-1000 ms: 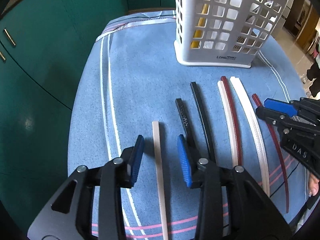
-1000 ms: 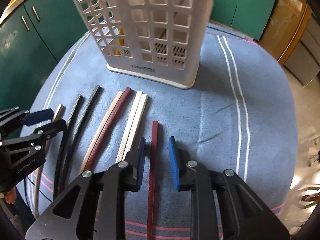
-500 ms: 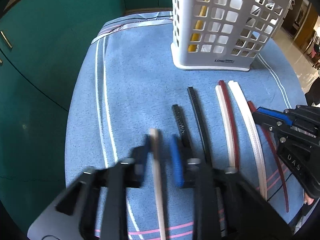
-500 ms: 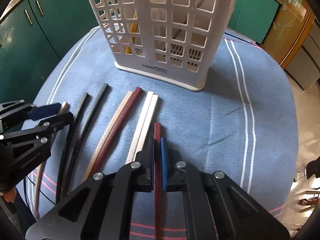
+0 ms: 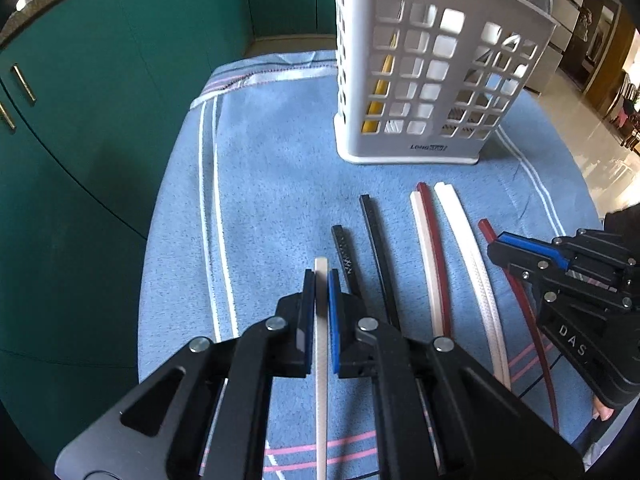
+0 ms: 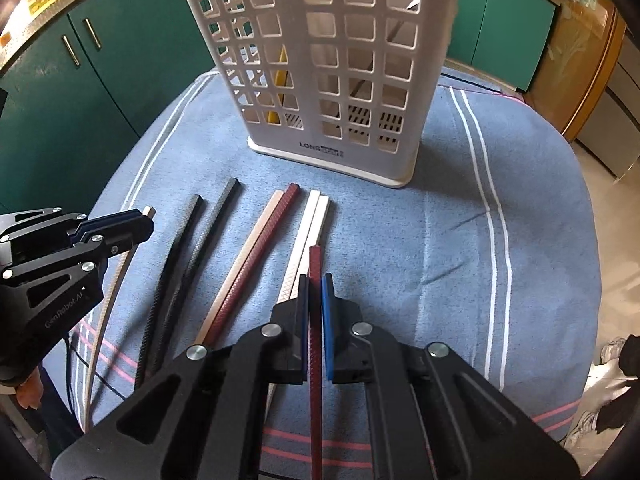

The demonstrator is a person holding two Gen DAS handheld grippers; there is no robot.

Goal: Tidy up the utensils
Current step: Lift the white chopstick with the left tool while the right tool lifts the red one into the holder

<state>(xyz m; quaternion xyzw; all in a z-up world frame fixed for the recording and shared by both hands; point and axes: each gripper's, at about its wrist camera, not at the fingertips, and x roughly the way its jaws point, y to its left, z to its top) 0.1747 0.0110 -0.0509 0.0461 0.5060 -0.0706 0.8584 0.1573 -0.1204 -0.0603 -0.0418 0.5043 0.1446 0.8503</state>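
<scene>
Several chopsticks lie in a row on a blue cloth [image 5: 272,184] in front of a white slotted utensil basket [image 5: 420,80]. My left gripper [image 5: 321,276] is shut on a cream chopstick [image 5: 321,360], the leftmost of the row. My right gripper [image 6: 316,280] is shut on a dark red chopstick [image 6: 315,352], the rightmost one. Between them lie two black chopsticks [image 5: 376,248], a cream and dark red pair [image 5: 428,248] and two white chopsticks [image 5: 472,256]. In the left wrist view the right gripper [image 5: 496,244] shows at the right. In the right wrist view the left gripper [image 6: 146,220] shows at the left.
A yellow utensil [image 5: 378,92] stands inside the basket. Green cabinet doors [image 5: 80,120] ring the table at the left and back. The cloth [image 6: 500,208] right of the chopsticks is bare. A tiled floor [image 5: 600,148] lies beyond the table's right edge.
Both grippers went from open to shut, the left on the cream chopstick and the right on the dark red one. The basket now looks a little nearer in both views.
</scene>
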